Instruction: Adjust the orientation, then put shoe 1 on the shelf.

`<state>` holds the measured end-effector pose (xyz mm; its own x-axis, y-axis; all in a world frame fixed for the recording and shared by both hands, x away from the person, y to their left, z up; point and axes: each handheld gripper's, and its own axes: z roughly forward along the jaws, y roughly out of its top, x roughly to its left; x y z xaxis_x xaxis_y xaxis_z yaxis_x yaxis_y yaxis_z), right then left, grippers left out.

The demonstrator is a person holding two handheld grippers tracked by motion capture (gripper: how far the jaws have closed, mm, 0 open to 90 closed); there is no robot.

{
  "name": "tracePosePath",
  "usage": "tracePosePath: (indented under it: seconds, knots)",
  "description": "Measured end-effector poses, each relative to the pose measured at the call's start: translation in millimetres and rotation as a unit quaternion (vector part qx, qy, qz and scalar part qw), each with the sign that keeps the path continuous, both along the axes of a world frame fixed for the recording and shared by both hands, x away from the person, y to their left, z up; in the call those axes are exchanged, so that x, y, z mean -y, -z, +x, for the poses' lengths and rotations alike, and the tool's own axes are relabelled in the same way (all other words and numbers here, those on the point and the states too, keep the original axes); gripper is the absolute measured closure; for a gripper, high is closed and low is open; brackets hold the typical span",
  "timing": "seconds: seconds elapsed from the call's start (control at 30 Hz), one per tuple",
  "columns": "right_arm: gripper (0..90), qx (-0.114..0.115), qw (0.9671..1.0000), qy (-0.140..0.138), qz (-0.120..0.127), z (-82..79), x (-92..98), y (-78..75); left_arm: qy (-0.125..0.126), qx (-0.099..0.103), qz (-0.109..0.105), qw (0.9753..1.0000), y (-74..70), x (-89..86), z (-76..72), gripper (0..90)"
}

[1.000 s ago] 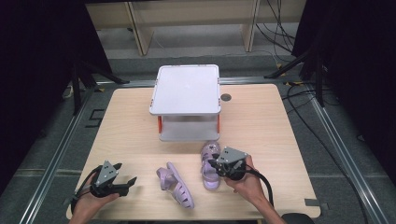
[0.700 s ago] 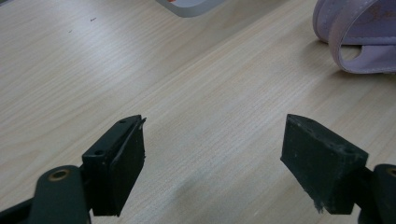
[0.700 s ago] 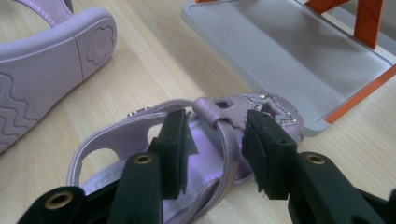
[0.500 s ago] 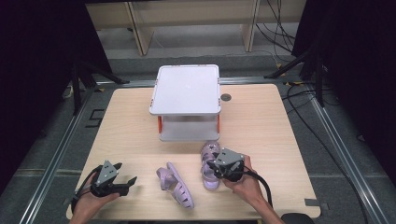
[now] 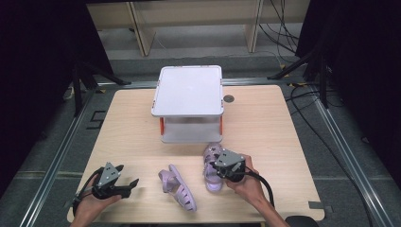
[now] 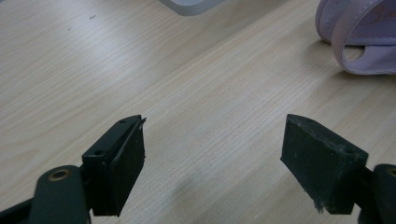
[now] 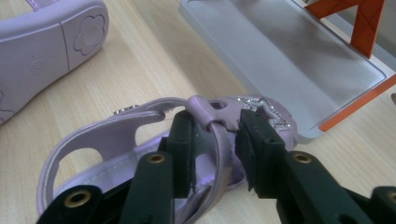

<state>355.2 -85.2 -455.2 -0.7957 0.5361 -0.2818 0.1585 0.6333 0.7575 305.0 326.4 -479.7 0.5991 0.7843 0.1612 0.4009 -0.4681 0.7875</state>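
- Table [image 5: 127, 123]: the white two-tier rack [image 5: 189, 90] stands at 12 o'clock from you, its lower tray open toward you.
- Right sandal [image 5: 211, 177]: upright, at 6 o'clock from the rack's front edge, near it. Long axis runs 12–6, one end toward the rack.
- Left sandal [image 5: 178, 188]: tipped on its side, sole showing in the right gripper view, at 9 o'clock from the right sandal, apart from it. Long axis runs roughly 11–5.
- Your right gripper [image 5: 221, 171] sits right on the right sandal. Jaws are closing around its centre strap [image 7: 211, 122]; contact looks made but I can't confirm a firm clamp.
- Your left gripper [image 5: 130, 185] is at 9 o'clock from the left sandal, jaws wide apart, nothing between them, pointing at 3 toward it.
- Key relation: the rack tray lies at 12 from the right gripper, in line with the sandal's axis, so I'd judge a lift and straight push forward.
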Motion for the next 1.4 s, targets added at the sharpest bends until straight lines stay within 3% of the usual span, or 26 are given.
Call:
tracePosePath:
  seconds: [0.33,0.43,0.57,0.7,0.8,1.1,1.37,1.4]
  knots:
    - [73.5,-0.002,1.0000,-0.001,0.002,2.1,2.4,-1.5,0.001,0.002,-0.013,0.9999,-0.5,0.3,-1.0,21.1]
    - [75.5,0.000,1.0000,-0.001,0.000,2.3,3.4,-2.9,0.003,0.003,-0.003,1.0000,-1.2,-0.6,0.0,21.1]
    - [77.9,0.004,1.0000,0.002,-0.002,3.7,5.6,-4.9,0.002,0.002,-0.005,1.0000,-0.8,-0.4,0.1,21.1]
    - [80.2,-0.004,0.9999,0.001,0.011,6.4,10.1,-10.0,0.002,0.002,-0.008,1.0000,-0.6,-0.4,-0.6,21.1]
    - [81.1,-0.008,0.9995,-0.001,0.030,7.5,13.4,-17.8,-0.002,0.003,-0.008,1.0000,-0.5,-0.6,-0.8,21.1]
    - [81.0,0.006,0.9991,-0.005,0.041,2.9,17.2,-38.9,0.001,0.003,-0.007,1.0000,-0.6,-0.8,-0.5,21.1]
    - [81.1,0.019,0.9980,-0.020,0.056,-7.7,14.7,-63.8,-0.003,0.003,-0.012,0.9999,-0.2,-0.3,-0.8,21.1]
    - [81.1,0.024,0.9975,-0.028,0.061,-10.4,12.5,-72.4,-0.005,0.002,-0.014,0.9999,0.0,0.1,-1.0,21.1]
